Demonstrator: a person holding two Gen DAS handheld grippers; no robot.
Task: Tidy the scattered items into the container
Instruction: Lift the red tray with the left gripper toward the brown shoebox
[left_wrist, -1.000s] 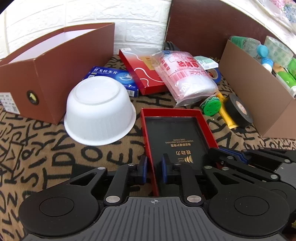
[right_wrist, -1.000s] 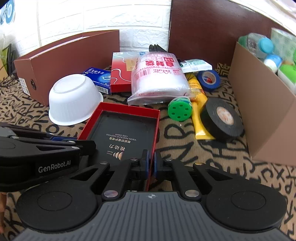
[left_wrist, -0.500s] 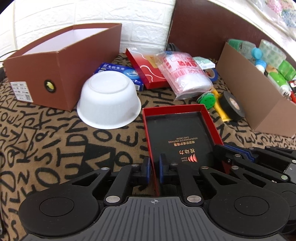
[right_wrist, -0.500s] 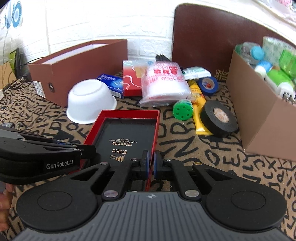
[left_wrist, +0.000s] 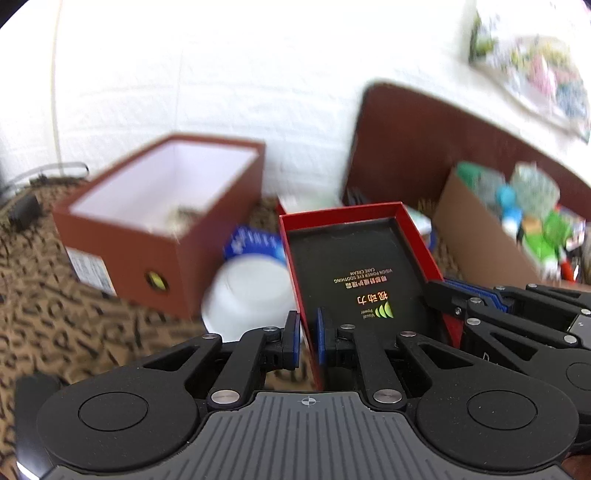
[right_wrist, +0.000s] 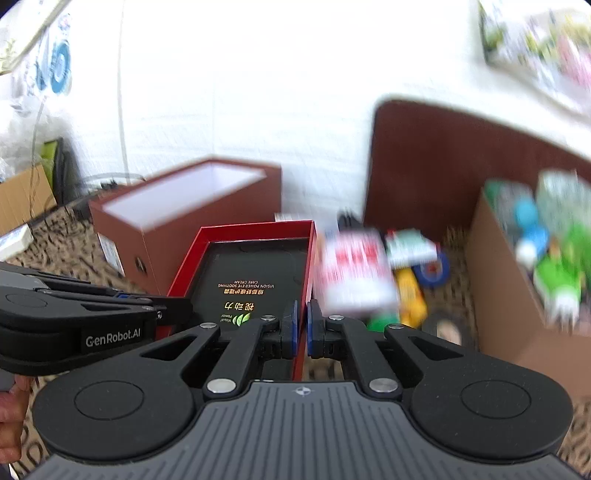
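Red tray (left_wrist: 354, 266) off counter (left_wrist: 44, 295), left gripper (left_wrist: 308, 334) and right gripper (right_wrist: 301, 325) each clamped on side wall. Brown box (left_wrist: 162, 206) near-empty, apparently; bowl (left_wrist: 251, 299), bag (right_wrist: 351, 269), tapes not yet stowed.

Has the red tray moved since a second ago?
Yes. The red tray, pinched at its rims by the left claw and right claw, has lifted off the cloth; its far edge now overlaps the brown box and the white bowl.
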